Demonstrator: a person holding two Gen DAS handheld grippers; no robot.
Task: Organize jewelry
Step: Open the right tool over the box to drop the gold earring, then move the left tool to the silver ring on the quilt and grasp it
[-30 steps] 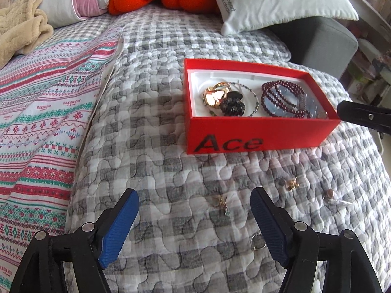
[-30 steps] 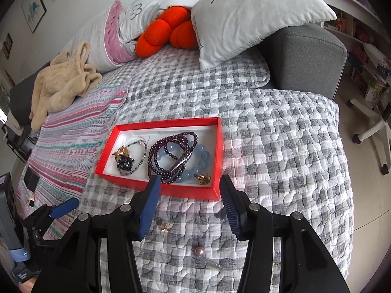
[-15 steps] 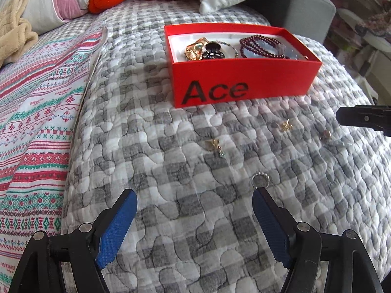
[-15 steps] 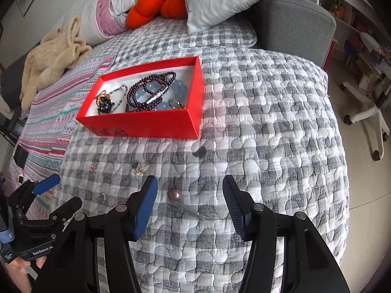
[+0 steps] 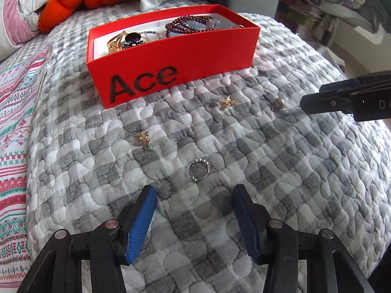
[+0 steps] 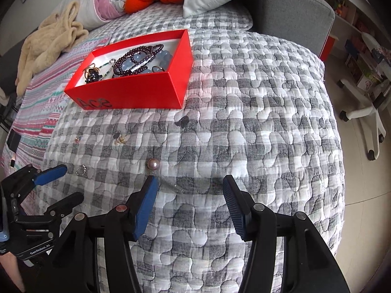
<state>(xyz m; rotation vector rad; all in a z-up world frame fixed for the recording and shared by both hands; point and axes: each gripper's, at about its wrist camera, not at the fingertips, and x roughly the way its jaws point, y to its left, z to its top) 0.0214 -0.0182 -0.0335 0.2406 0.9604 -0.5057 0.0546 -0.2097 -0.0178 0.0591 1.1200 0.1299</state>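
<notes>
On the grey checked quilt [image 5: 281, 183], at twelve o'clock of the left gripper [image 5: 194, 195], the beaded silver ring [image 5: 198, 170] is being approached; its empty jaws are closing. The right gripper [image 6: 189, 185], half-open and empty, is being held beside the pink pearl pin [image 6: 153, 164]. A pinch is judged next, then transfer to the red cardboard box [image 5: 171, 56].

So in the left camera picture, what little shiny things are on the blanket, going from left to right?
Gold charm with green bead → beaded ring → gold earring → pearl, which lies right by the tip of the right hand-held gripper.
</notes>
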